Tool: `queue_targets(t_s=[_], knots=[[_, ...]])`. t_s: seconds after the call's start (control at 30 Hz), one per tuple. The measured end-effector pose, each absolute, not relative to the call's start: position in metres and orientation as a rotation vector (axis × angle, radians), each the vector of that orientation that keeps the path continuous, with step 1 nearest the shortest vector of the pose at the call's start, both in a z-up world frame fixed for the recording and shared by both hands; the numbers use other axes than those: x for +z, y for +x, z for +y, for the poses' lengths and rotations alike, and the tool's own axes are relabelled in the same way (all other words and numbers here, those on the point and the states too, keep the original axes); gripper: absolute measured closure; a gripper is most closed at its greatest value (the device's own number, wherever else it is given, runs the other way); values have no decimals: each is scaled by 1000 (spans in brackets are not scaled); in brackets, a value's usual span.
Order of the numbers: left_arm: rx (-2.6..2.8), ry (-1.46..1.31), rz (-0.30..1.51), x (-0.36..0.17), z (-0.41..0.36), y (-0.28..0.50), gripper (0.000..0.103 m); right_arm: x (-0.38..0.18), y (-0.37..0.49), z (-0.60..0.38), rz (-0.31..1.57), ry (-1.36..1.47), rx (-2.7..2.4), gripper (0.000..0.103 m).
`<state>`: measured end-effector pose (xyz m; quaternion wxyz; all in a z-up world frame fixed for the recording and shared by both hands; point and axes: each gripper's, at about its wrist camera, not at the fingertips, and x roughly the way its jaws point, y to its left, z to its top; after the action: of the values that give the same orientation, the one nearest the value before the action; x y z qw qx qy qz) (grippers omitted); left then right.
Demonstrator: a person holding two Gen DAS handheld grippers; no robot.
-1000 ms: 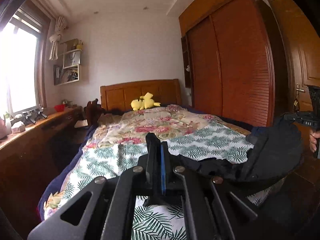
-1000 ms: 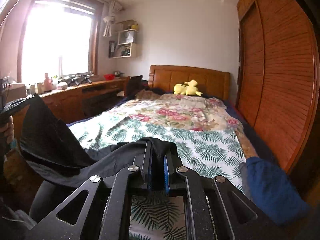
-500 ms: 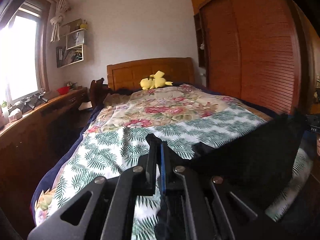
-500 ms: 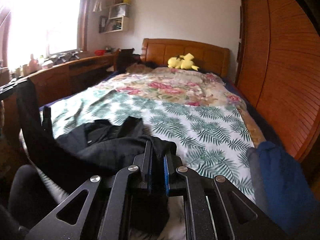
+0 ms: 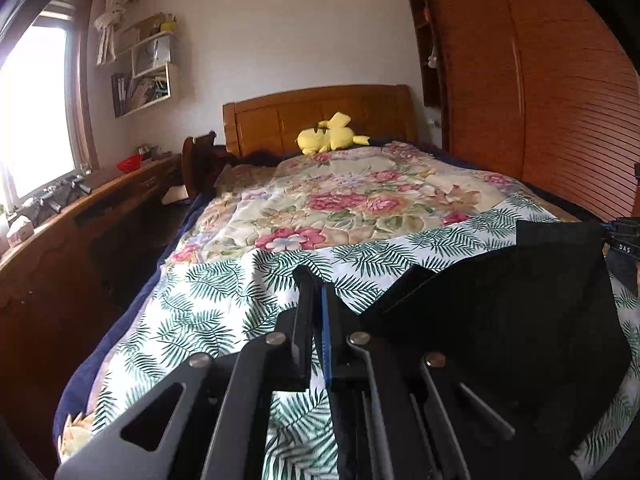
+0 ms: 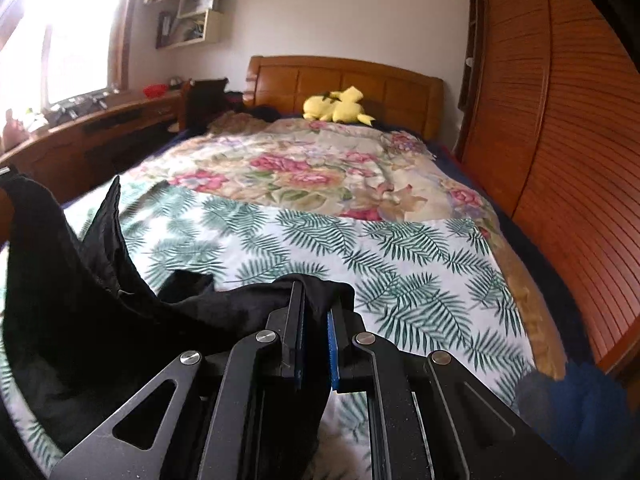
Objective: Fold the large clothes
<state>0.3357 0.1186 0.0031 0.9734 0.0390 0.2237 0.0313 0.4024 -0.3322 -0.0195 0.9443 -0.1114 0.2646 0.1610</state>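
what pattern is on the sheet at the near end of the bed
Green palm or fern leaves on white, on the sheet; clearest in the right wrist view.

Black garment [image 6: 80, 312], green fern-print sheet [image 6: 400, 248], pink floral quilt [image 5: 340, 200], yellow plush [image 5: 330, 136], possibly blue cloth [image 6: 580, 404].

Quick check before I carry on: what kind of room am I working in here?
A bedroom, in a home by the look of it: a bed with a wooden headboard, a yellow plush toy near it, and a tall wooden wardrobe alongside.
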Motion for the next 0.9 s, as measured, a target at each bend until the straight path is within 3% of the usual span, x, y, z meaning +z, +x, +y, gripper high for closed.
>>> queue_targets(t_s=[0.4,0.53,0.63,0.67,0.9], knots=[[87,101,554,-40,119,394,101,-75,489,-308,683,-216,264,96],[47,95,582,-43,116,388,100,-89,497,-305,720,-191,254,84],[12,86,603,-44,111,381,96,-92,493,-308,709,-201,221,58],[-6,86,606,-44,108,376,95,-91,490,-310,705,-198,223,54],[-90,92,629,-54,87,330,85,-86,438,-319,703,-212,303,52]])
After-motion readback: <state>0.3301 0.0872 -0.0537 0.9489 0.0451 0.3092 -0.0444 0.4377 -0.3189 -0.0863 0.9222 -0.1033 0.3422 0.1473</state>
